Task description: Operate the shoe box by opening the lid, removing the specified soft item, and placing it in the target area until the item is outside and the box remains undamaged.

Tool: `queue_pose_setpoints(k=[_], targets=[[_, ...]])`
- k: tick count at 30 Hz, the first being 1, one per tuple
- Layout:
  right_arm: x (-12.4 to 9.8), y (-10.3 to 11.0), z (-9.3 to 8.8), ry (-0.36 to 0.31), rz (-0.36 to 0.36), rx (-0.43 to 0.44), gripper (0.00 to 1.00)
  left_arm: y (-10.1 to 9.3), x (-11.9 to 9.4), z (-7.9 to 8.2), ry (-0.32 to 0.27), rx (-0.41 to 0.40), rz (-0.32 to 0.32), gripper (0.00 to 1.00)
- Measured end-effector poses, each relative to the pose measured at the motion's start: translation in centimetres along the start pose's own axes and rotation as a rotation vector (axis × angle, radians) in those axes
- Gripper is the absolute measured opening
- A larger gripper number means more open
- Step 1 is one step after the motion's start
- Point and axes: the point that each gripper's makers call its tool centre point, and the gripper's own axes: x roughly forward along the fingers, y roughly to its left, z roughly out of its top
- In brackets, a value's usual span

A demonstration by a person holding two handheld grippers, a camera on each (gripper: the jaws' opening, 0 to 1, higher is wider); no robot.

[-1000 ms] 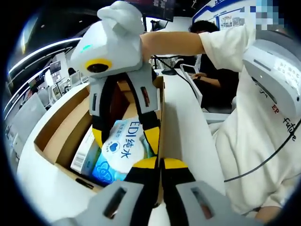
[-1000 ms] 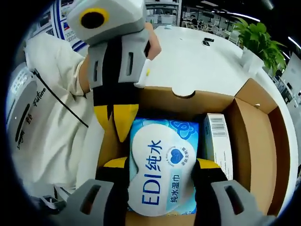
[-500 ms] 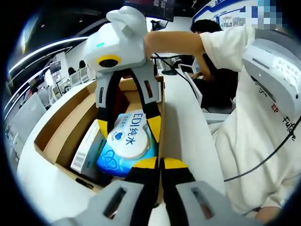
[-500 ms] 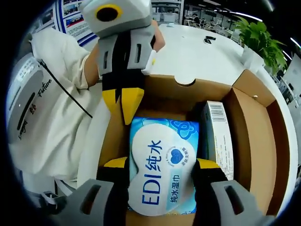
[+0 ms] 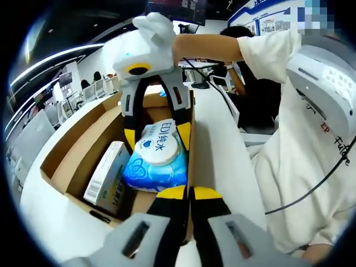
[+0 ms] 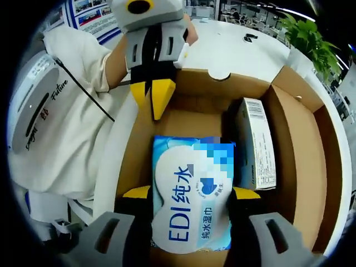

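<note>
The open cardboard shoe box [image 5: 72, 150] [image 6: 295, 139] sits on a white table. My right gripper [image 6: 191, 194] [image 5: 156, 137] is shut on a blue and white wet-wipes pack [image 6: 192, 211] [image 5: 157, 161] and holds it above the box floor. In the left gripper view the pack hangs between that gripper's yellow fingertips [image 5: 129, 139]. My left gripper [image 5: 190, 192] [image 6: 152, 97] has its jaws closed together on the box's side wall, near the white lid [image 5: 217, 150]. A white carton [image 5: 105, 178] [image 6: 255, 144] lies inside the box along one wall.
A person in a white shirt [image 5: 300, 183] [image 6: 67, 128] stands close against the box's lid side. The white table [image 6: 222, 55] stretches beyond the box, with a potted plant [image 6: 306, 39] and small dark items [image 6: 248, 37] on it. Seated people [image 5: 250, 83] are behind.
My right gripper has lifted the wipes pack up off the box floor, and the box now looks farther below it. My left gripper has stayed clamped on the box wall.
</note>
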Motion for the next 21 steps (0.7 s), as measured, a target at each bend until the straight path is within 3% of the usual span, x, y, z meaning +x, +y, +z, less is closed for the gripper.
queue_pose_setpoints(k=[14, 21], targets=[[-2.2, -0.1, -4.5, 0.074, 0.005, 0.016, 0.55, 0.0, 0.0, 0.0, 0.001, 0.001, -0.001, 0.02], [-2.5, -0.5, -5.1, 0.083, -0.015, 0.042, 0.55, 0.0, 0.0, 0.1, 0.0, 0.009, -0.004, 0.02]])
